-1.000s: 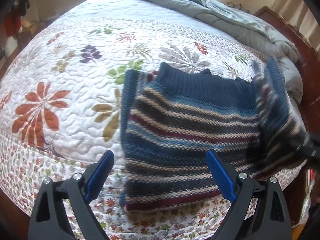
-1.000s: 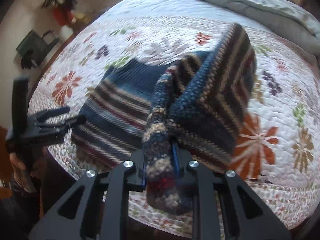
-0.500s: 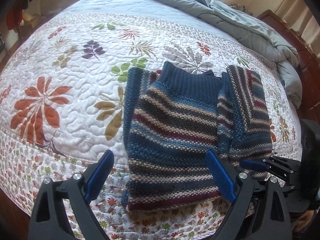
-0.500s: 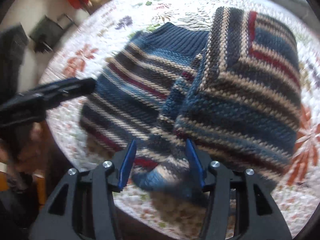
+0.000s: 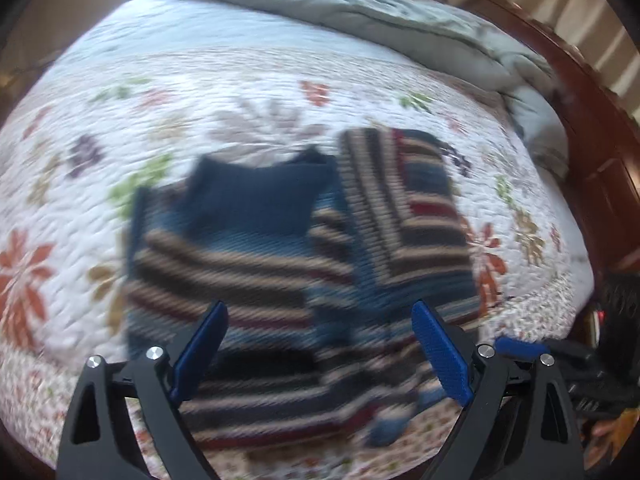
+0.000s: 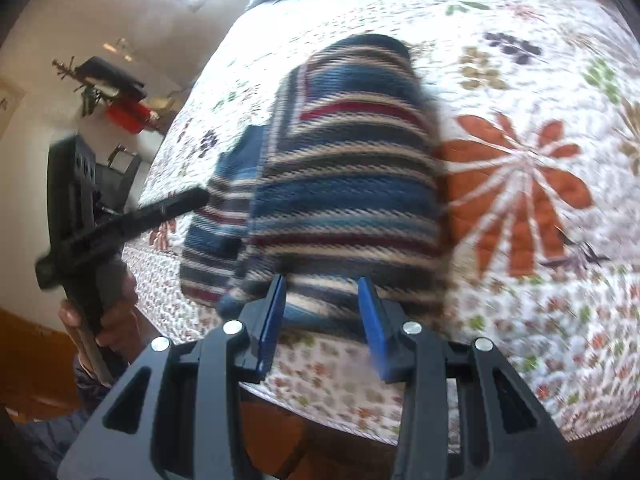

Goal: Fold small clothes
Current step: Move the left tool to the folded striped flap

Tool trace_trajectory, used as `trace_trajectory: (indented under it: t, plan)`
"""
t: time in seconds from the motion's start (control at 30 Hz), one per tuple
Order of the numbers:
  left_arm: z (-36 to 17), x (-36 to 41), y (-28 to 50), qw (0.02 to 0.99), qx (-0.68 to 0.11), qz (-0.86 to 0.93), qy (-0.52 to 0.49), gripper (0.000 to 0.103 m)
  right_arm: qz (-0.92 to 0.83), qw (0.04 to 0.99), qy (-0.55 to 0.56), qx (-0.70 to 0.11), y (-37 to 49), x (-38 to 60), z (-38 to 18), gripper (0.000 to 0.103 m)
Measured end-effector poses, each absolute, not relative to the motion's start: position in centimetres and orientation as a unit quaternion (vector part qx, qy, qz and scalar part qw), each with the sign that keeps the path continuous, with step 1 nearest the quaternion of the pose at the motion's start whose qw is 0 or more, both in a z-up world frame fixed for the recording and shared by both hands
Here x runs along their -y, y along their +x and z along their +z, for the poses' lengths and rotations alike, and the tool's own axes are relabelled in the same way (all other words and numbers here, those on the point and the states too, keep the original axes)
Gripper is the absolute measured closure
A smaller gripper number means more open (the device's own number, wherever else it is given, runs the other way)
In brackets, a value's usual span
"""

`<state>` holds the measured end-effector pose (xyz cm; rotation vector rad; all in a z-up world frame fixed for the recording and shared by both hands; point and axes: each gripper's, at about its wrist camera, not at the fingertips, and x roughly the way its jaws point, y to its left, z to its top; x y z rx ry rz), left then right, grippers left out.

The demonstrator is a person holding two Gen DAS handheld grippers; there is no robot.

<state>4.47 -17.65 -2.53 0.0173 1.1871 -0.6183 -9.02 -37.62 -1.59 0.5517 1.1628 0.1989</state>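
A small striped knit sweater [image 5: 248, 264] in blue, tan and dark red lies on the floral quilt [image 5: 100, 120] near the bed's front edge. Its right side is folded over the body as a flap [image 5: 404, 204]. It also shows in the right wrist view [image 6: 340, 184]. My left gripper [image 5: 320, 344] is open and empty, just above the sweater's hem. My right gripper [image 6: 322, 308] is open and empty, at the hem of the folded flap. The right gripper shows at the far right of the left wrist view [image 5: 520, 348]. The left gripper shows in the right wrist view [image 6: 132, 216].
A grey duvet [image 5: 400, 28] is bunched at the far end of the bed. A wooden bed frame [image 5: 592, 128] runs along the right. Dark equipment and a red object [image 6: 128, 112] stand beyond the bed's left side. The quilt's front edge [image 6: 360, 400] drops off close to both grippers.
My right gripper carried the sweater's right side over the body, laid it down and opened. It has drawn back to the hem. My left gripper moved in closer over the sweater, still open.
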Motion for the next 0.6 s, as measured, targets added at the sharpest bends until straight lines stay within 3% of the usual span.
trace_trajectory:
  t: [0.5, 0.6]
  plan:
    - [-6.1, 23.5, 6.5, 0.722, -0.614, -0.321, 0.000, 0.015, 0.071, 0.798, 0.264, -0.536, -9.9, 40.0, -4.3, 0.065]
    - [-7.1, 24.5, 6.5, 0.699, -0.631, -0.335, -0.020, 0.023, 0.069, 0.798, 0.270, -0.534, -10.2, 40.6, -4.6, 0.065]
